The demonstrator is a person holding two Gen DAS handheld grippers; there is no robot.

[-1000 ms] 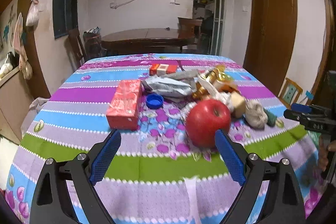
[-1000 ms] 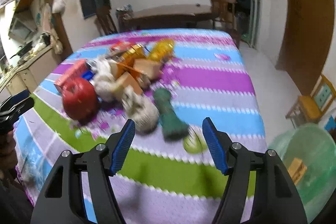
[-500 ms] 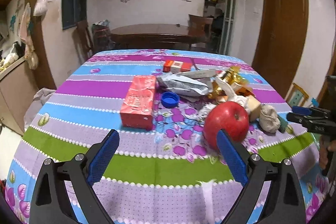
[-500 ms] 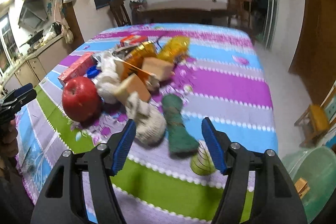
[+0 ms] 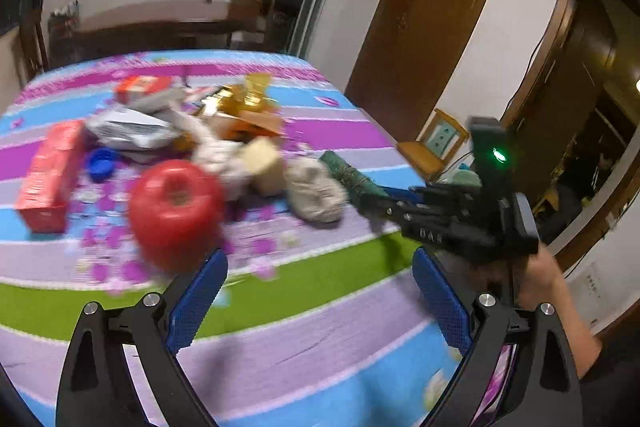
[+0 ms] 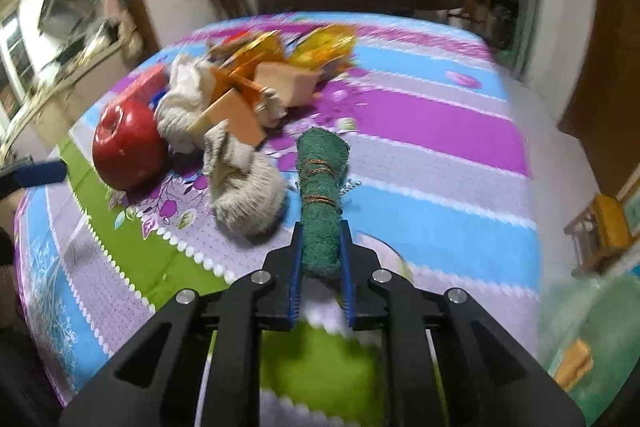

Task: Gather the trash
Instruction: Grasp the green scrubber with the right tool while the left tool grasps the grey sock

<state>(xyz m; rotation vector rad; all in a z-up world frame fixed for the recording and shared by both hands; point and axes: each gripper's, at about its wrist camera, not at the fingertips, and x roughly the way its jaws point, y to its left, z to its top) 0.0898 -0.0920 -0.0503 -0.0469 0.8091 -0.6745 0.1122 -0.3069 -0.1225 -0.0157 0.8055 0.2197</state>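
The right gripper (image 6: 321, 259) is pitched downward, its jaws closing; the blue pads (image 6: 296, 267) are seen pressed against both sides of a green roll (image 6: 322, 187), near its nearer end. In the left wrist view the right gripper (image 5: 374, 201) is seen side-on, held by a hand (image 5: 540, 277) with a bare forearm extending to the lower right. The left gripper (image 5: 320, 291) is held above the table, tilted downward, its jaws spread wide with nothing between the pads (image 5: 198, 301). Motion blur is noted in both views.
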